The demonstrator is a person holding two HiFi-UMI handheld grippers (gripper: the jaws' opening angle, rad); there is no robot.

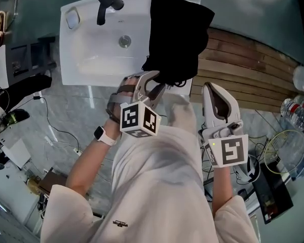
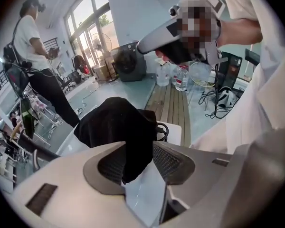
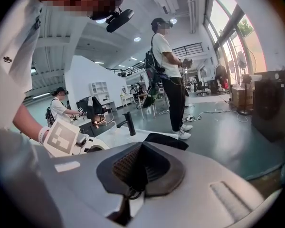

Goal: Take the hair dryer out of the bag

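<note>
Large workshop hall with a grey floor, seen from above a person in a pale top who stands at a white sink with a black faucet; a slatted wooden desk runs off to the right. A black fabric bag lies slumped over the sink's right-hand rim, its near edge toward the person. No hair dryer shows in any view; it is most likely inside the bag, and a loop of black cord peeking out at the bag's near edge may belong to it. The left gripper points steeply down at that near edge. Its jaws stand wide, with a hanging fold of the bag between them, close to one pad and clear of the other, so nothing is gripped. The right gripper hovers just beside the bag, over the desk's edge, with jaws fully together. A thin dark curl sits under its pads, and whether that is a cord cannot be told. The step in hand looks like getting hold of the bag. Next, the left jaws probably need to pinch the fabric so the right gripper can open and reach inside.
</note>
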